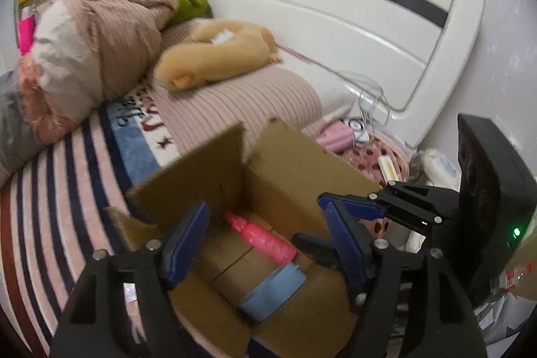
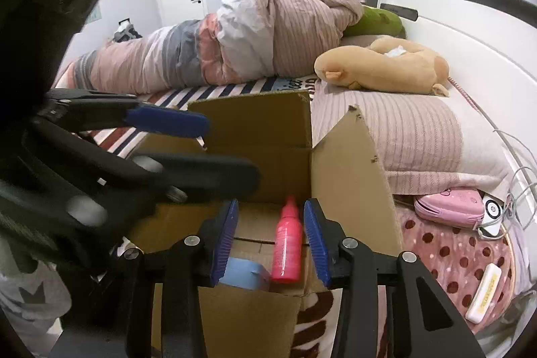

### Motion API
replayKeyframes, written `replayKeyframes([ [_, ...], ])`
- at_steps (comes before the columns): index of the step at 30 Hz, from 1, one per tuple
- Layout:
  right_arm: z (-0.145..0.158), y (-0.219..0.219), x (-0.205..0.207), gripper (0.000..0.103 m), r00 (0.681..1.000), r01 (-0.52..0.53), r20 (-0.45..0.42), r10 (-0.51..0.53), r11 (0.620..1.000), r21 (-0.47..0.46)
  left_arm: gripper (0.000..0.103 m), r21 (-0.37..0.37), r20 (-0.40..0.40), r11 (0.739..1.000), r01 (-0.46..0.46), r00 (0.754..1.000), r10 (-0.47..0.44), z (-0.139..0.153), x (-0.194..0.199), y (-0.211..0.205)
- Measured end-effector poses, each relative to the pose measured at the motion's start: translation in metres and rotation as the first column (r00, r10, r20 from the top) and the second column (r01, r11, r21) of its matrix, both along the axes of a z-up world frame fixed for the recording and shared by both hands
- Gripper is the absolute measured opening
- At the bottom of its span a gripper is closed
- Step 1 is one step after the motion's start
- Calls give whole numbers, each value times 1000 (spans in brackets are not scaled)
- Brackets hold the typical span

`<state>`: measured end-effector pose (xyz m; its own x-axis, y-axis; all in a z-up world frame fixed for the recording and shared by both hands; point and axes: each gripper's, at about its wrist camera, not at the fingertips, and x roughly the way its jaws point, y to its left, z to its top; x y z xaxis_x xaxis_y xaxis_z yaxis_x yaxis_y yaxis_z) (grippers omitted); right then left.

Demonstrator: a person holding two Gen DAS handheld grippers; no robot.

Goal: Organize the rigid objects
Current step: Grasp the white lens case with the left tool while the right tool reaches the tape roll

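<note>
An open cardboard box (image 1: 285, 163) (image 2: 255, 130) stands on the bed, its flaps up. Inside lie a pink bottle (image 1: 261, 239) (image 2: 287, 250) and a light blue tape roll (image 1: 275, 287) (image 2: 241, 274). My left gripper (image 1: 263, 244) hangs over the box's mouth, open wide with nothing between its blue pads; the right wrist view shows it (image 2: 228, 150) blurred at the left. My right gripper (image 2: 270, 240) is open above the box's near edge. The bottle shows between its pads but lies lower in the box, untouched. It (image 1: 308, 220) reaches in from the right in the left wrist view.
A tan plush toy (image 2: 382, 69) lies on a ribbed pink pillow (image 2: 402, 136) behind the box. A rolled duvet (image 2: 235, 42) lies across the bed. A pink case (image 2: 446, 207), cables and a white bar (image 2: 483, 297) lie right of the box, by the white headboard (image 1: 335, 15).
</note>
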<state>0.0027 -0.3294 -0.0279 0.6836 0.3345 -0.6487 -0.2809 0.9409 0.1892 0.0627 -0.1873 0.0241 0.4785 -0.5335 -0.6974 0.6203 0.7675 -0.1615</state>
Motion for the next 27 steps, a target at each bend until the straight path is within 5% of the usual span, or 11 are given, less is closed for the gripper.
replayKeyframes([
  [8,45,43,-23,37,983,-119,146,107,990,74,77,-51,119,984,-171,977,176,26,-24,102],
  [14,63,113,-33,37,952,-275,156,262,959,65,78,-66,107,941,-333,935,339,4,-33,190],
  [21,26,190,-35,44,921,-391,34,389,919,57,78,-20,5,883,-468,883,469,-63,-17,255],
  [27,-47,215,-25,47,927,-340,-147,345,938,62,78,8,-126,874,-486,867,483,-130,3,271],
])
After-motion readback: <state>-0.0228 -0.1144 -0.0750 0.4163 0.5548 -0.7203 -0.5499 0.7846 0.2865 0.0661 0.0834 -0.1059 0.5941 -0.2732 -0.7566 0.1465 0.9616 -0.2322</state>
